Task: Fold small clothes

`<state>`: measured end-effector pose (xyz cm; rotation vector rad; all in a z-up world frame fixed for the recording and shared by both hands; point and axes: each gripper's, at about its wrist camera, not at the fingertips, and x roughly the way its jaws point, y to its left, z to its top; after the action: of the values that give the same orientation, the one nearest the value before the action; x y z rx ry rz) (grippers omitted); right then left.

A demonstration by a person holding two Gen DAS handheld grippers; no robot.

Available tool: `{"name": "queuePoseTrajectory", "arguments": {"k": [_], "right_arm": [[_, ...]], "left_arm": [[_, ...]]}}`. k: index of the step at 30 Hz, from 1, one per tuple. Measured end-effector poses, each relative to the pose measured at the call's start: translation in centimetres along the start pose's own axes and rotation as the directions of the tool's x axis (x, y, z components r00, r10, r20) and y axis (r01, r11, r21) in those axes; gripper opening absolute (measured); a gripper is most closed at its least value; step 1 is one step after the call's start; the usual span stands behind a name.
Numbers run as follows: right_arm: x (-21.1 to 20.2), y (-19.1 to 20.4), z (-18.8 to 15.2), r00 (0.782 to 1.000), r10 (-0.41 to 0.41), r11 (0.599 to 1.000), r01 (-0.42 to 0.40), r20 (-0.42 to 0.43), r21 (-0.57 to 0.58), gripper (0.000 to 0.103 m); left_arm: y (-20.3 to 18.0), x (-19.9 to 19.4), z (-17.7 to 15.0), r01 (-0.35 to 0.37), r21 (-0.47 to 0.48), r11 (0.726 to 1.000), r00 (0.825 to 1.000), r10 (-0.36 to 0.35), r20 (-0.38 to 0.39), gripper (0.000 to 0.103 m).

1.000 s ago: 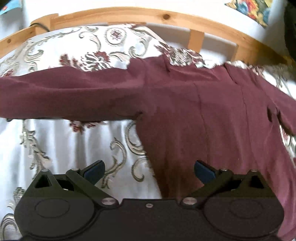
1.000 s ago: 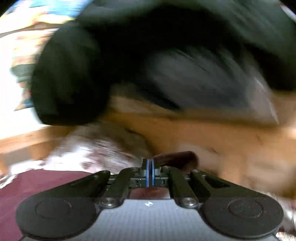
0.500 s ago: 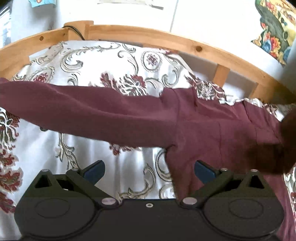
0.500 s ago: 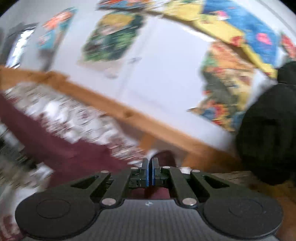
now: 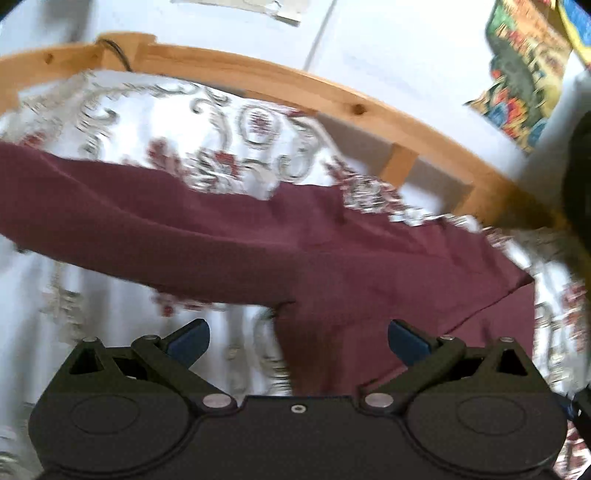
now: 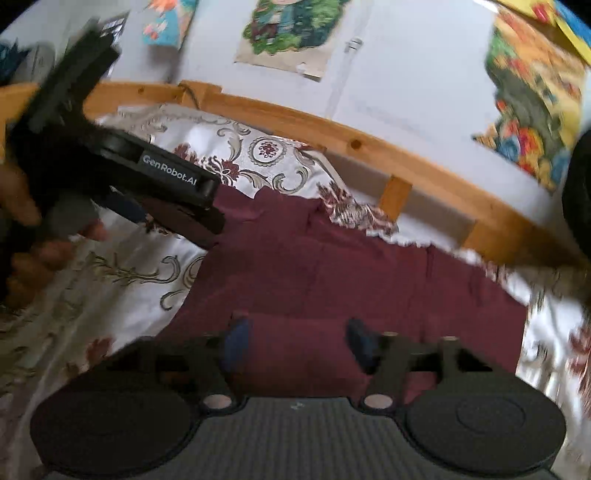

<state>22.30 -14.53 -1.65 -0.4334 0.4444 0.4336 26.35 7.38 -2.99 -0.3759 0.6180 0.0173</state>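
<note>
On the bed: a maroon long-sleeved top (image 5: 332, 258) lay spread across the patterned bedspread (image 5: 110, 350), one sleeve (image 5: 110, 218) stretched out to the left and the right side of the body folded inward to a slanted edge.
Left tongs (image 5: 298, 338): spread wide, holding nothing, hovering above the armpit where sleeve met body.
Left tongs from the other camera (image 6: 177, 206): seen side-on in a hand, above the top's left shoulder; its opening could not be judged from that angle.
Right tongs (image 6: 295, 345): blurred, but the blue pads stood apart with nothing between them, above the lower body of the top.
Handling: judged light, soft and limp; it would sag and crease if lifted by one point, and was not fragile or slippery.
Where to grip: probably the outstretched sleeve near its cuff end or at the shoulder seam, pinching a single layer of cloth so the sleeve could be carried across the body.
Surface: a soft cream bedspread with red and grey scrollwork, likely to give under pressure.
Room: a pale wooden bed rail (image 5: 295, 88) ran behind, then a white wall with colourful pictures (image 6: 284, 33).
</note>
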Motion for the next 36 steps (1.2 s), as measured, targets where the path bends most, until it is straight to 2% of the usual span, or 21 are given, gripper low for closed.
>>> {"name": "queuePoseTrajectory", "arguments": {"k": [3, 4, 6, 8, 10, 12, 14, 17, 20, 22, 23, 24, 26, 29, 31, 34, 36], "right_arm": [[-0.9, -2.9, -1.1, 0.999, -0.044, 0.996, 0.045, -0.008, 0.072, 0.077], [-0.9, -3.9, -1.4, 0.997, -0.076, 0.992, 0.077, -0.005, 0.099, 0.082], [-0.2, -6.5, -2.4, 0.986, -0.166, 0.971, 0.164, -0.007, 0.173, 0.084], [1.2, -9.3, -3.5, 0.968, -0.248, 0.934, 0.246, -0.026, 0.259, 0.084], [2.9, -12.4, -4.2, 0.952, -0.298, 0.877, 0.301, -0.068, 0.374, 0.083], [3.9, -15.3, -4.8, 0.949, -0.308, 0.821, 0.301, -0.068, 0.485, 0.081], [4.7, -17.7, -5.2, 0.950, -0.309, 0.782, 0.285, -0.052, 0.554, 0.078], [6.2, -19.9, -5.8, 0.947, -0.318, 0.761, 0.281, -0.041, 0.584, 0.067], [8.0, -22.2, -6.4, 0.943, -0.330, 0.725, 0.278, -0.037, 0.630, 0.064], [9.0, -23.7, -7.1, 0.959, -0.280, 0.695, 0.223, -0.027, 0.684, 0.037], [9.0, -24.2, -7.3, 0.962, -0.271, 0.677, 0.209, -0.026, 0.705, 0.009], [8.8, -24.5, -7.4, 0.960, -0.278, 0.662, 0.214, -0.029, 0.718, 0.009], [8.4, -24.7, -7.0, 0.953, -0.301, 0.664, 0.229, -0.025, 0.711, 0.008], [8.9, -23.8, -6.7, 0.944, -0.324, 0.695, 0.281, -0.060, 0.662, 0.008], [9.3, -23.1, -6.6, 0.936, -0.344, 0.715, 0.316, -0.079, 0.623, 0.012], [8.3, -22.3, -5.7, 0.931, -0.358, 0.731, 0.324, -0.067, 0.600, 0.022], [7.0, -21.6, -5.2, 0.933, -0.356, 0.737, 0.314, -0.051, 0.598, 0.044]], "left_arm": [[-0.9, 1.6, -0.6, 0.052, 0.004, 0.999, 0.998, -0.052, -0.030, 0.102], [-1.4, 2.2, -1.0, 0.055, 0.031, 0.998, 0.997, -0.054, -0.050, 0.102], [-2.4, 3.2, -1.9, 0.044, 0.114, 0.993, 0.996, -0.034, -0.088, 0.102], [-3.4, 4.3, -3.2, 0.005, 0.197, 0.980, 0.992, 0.019, -0.121, 0.102], [-3.8, 5.1, -4.0, -0.016, 0.244, 0.970, 0.987, 0.055, -0.151, 0.102], [-3.9, 5.8, -4.7, -0.031, 0.272, 0.962, 0.981, 0.081, -0.174, 0.102], [-3.7, 6.2, -5.0, -0.033, 0.281, 0.959, 0.981, 0.085, -0.175, 0.102], [-3.7, 6.4, -5.4, -0.028, 0.292, 0.956, 0.983, 0.079, -0.164, 0.102], [-3.7, 6.5, -5.8, -0.023, 0.309, 0.951, 0.986, 0.074, -0.152, 0.103], [-3.7, 6.6, -5.7, -0.018, 0.310, 0.951, 0.986, 0.069, -0.152, 0.102], [-3.7, 6.3, -5.7, -0.014, 0.307, 0.952, 0.986, 0.064, -0.154, 0.102], [-3.6, 6.3, -5.7, -0.012, 0.305, 0.952, 0.986, 0.062, -0.155, 0.102], [-3.7, 6.3, -5.6, -0.008, 0.304, 0.953, 0.986, 0.057, -0.154, 0.102], [-3.8, 6.1, -5.8, -0.007, 0.315, 0.949, 0.987, 0.057, -0.151, 0.103], [-3.7, 6.1, -5.6, -0.001, 0.310, 0.951, 0.985, 0.054, -0.161, 0.102], [-3.5, 5.8, -5.0, 0.007, 0.272, 0.962, 0.983, 0.043, -0.179, 0.102], [-3.1, 5.0, -4.3, 0.005, 0.224, 0.975, 0.985, 0.034, -0.171, 0.102]]}}
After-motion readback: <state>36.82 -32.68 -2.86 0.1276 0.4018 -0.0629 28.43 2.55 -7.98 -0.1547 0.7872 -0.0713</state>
